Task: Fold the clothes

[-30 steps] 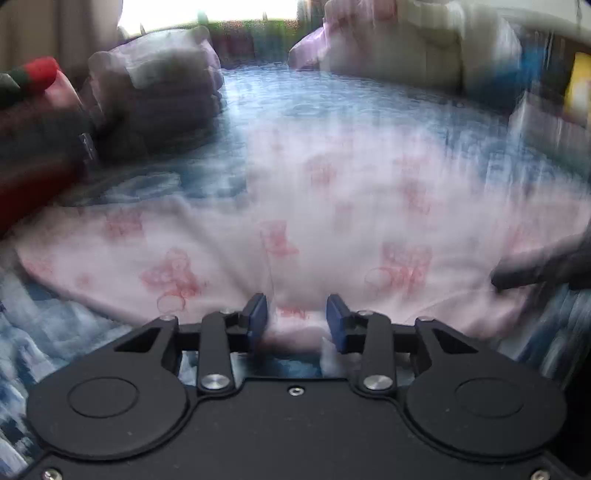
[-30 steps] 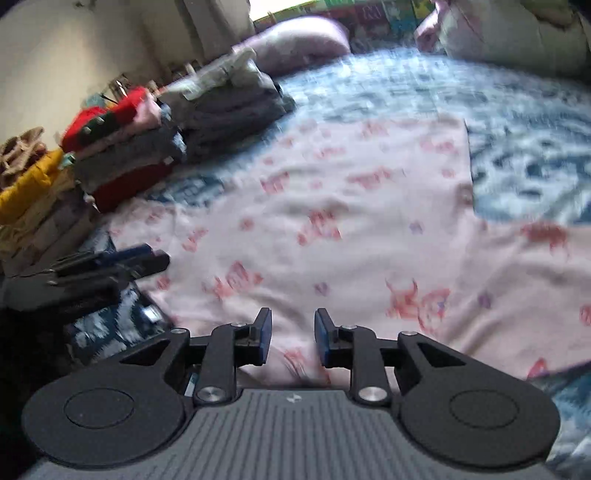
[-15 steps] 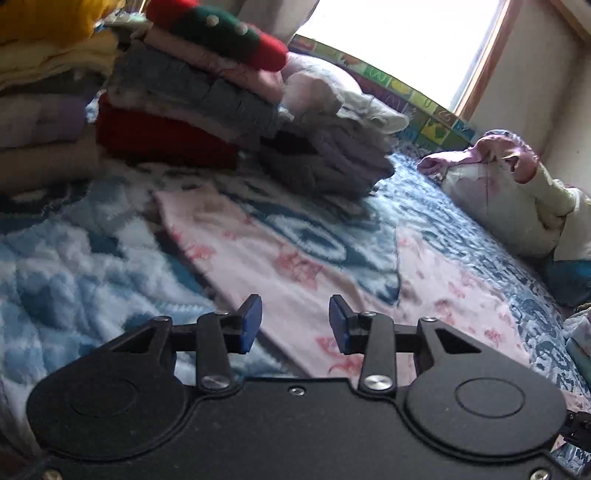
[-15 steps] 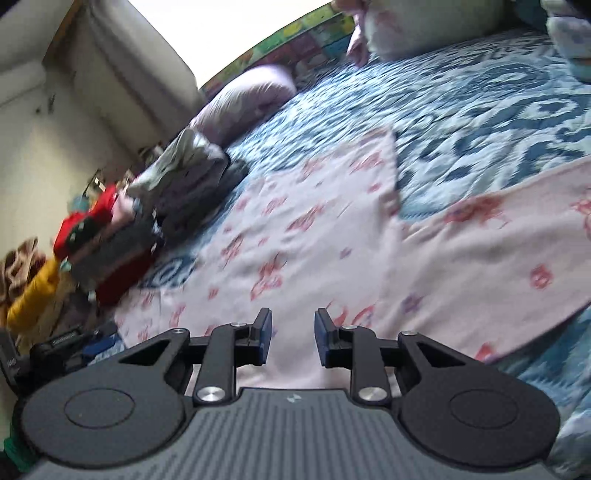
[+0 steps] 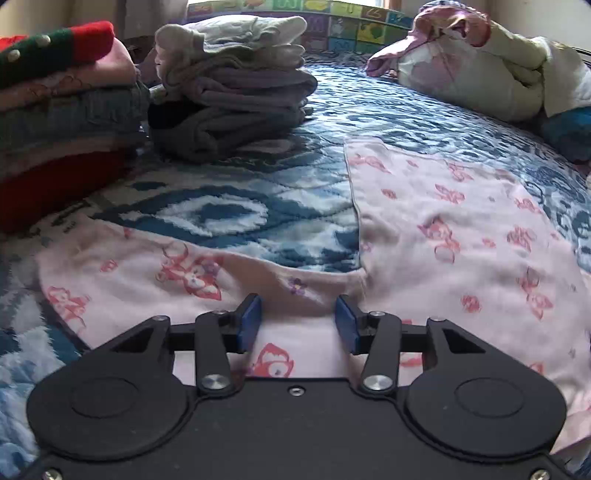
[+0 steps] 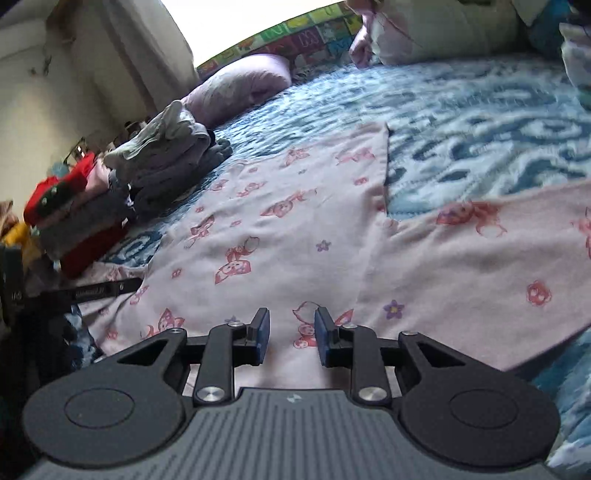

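- Nearest us, the left tongs (image 5: 298,320) sit low over the pink garment (image 5: 443,236). Their blue pads have just been spreading; soft cloth lies between them, but the pads stand clear of it on both sides, gripping nothing.
- The right tongs (image 6: 291,334) are parted by a narrower gap. Pink fabric shows through that gap; we cannot tell whether it lies between the pads or only beneath them, and we see no pinch.
- The garment itself is thin, matte knit, pale pink with red-pink cartoon animals, bows and small purple flowers. It lies spread nearly flat on the bed, with one long straight-edged piece running away from us and another stretching off sideways, the two forming an L-shaped notch.
- In that notch and all around we see the bedspread (image 5: 207,214), a nubbly quilted cover in blue and white swirls.
- In the right wrist view, the black arm of the left tool (image 6: 92,291) reaches in from the left edge, above the garment.
- Further back stand two stacks of folded clothes: a grey and white pile (image 5: 236,99) of thick soft layers, and beside it a red, grey and pink pile (image 5: 62,110) topped by a red and green knit.
- Farthest off, a lilac pillow (image 6: 243,85) and a lumpy heap of pale bedding (image 5: 480,66) lie by the colourful patterned panel (image 5: 354,29).
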Motion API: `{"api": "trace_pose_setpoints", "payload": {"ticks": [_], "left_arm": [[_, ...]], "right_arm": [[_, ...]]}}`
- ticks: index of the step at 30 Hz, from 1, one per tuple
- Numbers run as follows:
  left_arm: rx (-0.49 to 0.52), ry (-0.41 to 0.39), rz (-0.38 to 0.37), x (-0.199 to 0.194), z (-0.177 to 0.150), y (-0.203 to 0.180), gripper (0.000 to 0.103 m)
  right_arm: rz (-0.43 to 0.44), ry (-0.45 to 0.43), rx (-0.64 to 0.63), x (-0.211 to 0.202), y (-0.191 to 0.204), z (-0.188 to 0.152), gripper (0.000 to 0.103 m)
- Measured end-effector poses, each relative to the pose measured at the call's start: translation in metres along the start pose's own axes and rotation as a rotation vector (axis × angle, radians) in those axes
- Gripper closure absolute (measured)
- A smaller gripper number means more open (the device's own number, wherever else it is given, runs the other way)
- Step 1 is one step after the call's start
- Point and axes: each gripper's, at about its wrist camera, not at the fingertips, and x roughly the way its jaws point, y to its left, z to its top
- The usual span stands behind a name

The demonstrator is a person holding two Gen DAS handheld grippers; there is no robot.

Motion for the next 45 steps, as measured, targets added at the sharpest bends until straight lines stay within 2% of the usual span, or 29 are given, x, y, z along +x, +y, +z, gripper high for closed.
{"api": "trace_pose_setpoints", "payload": {"ticks": [4,5,7,9,12,14,16,17,19,22,26,28,34,40,45], "left_arm": [[-0.099,-0.075,-0.033,-0.015,-0.001,0.013,0.056],[-0.107,-0.09,-0.049,-0.019,-0.001,0.014,0.053],[-0.045,-0.063,-0.026,-0.018,-0.005,0.005,0.044],[0.033,-0.003,0.021,-0.009,-0.013,-0.006,0.042],[-0.019,-0.013,0.004,-0.019,-0.01,-0.006,0.041],[-0.061,-0.048,-0.046,-0.034,-0.008,-0.008,0.017],[-0.06,-0.04,-0.107,-0.045,-0.008,-0.015,0.011],[-0.051,-0.024,-0.143,-0.047,-0.01,-0.021,0.01],[-0.033,0.013,-0.209,-0.05,-0.014,-0.035,0.01],[0.002,0.039,-0.262,-0.056,-0.017,-0.058,0.01],[0.034,0.042,-0.297,-0.059,-0.016,-0.084,0.01],[0.062,0.034,-0.304,-0.061,-0.017,-0.098,0.01],[0.132,0.033,-0.379,-0.063,-0.02,-0.132,0.011],[0.258,-0.028,-0.398,-0.079,-0.028,-0.164,0.012],[0.356,-0.045,-0.406,-0.086,-0.042,-0.187,0.017]], "right_arm": [[-0.016,-0.029,-0.076,-0.007,0.006,-0.005,0.074],[-0.018,-0.031,-0.083,-0.007,0.006,-0.006,0.074],[-0.029,-0.01,-0.1,-0.004,0.006,-0.009,0.073],[-0.043,-0.003,-0.132,-0.002,0.009,-0.011,0.073],[-0.029,-0.021,-0.119,-0.008,0.011,-0.01,0.071],[-0.021,-0.036,-0.089,-0.014,0.008,-0.007,0.07],[-0.017,-0.056,-0.056,-0.022,0.004,-0.004,0.066],[-0.016,-0.066,-0.04,-0.026,0.002,-0.003,0.064],[-0.025,-0.085,-0.016,-0.035,-0.003,-0.002,0.053],[-0.047,-0.105,0.029,-0.05,-0.015,-0.001,0.051],[-0.081,-0.146,0.112,-0.073,-0.038,-0.001,0.047],[-0.102,-0.174,0.169,-0.087,-0.052,-0.002,0.042],[-0.166,-0.249,0.369,-0.117,-0.102,-0.008,0.042],[-0.247,-0.316,0.569,-0.137,-0.151,-0.015,0.042],[-0.245,-0.354,0.663,-0.143,-0.18,-0.015,0.042]]}}
